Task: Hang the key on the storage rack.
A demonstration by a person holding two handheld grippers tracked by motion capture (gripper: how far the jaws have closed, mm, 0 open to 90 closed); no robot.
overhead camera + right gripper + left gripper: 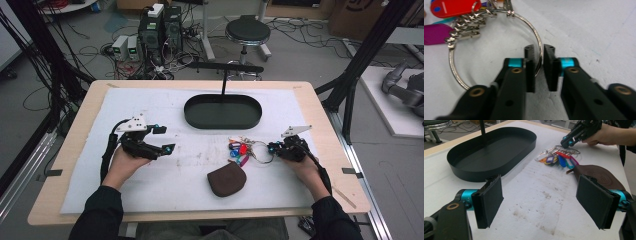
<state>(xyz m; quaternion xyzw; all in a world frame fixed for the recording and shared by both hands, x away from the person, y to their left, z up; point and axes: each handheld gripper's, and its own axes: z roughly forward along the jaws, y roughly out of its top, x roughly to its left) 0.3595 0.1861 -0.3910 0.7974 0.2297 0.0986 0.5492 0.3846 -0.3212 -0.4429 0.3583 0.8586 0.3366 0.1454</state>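
While the key ring (537, 45) lay on the worktop (165, 185) beside the brown pouch (226, 179), it was pinched by the right gripper (538, 53); the left gripper (539, 202) was held with fingers wide.

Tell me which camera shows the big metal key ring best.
The right gripper view: the key ring is close and sharp, its wire between the right gripper pads. The high view shows the ring small, beside the coloured tags. The left gripper view shows it far off, partly hidden.
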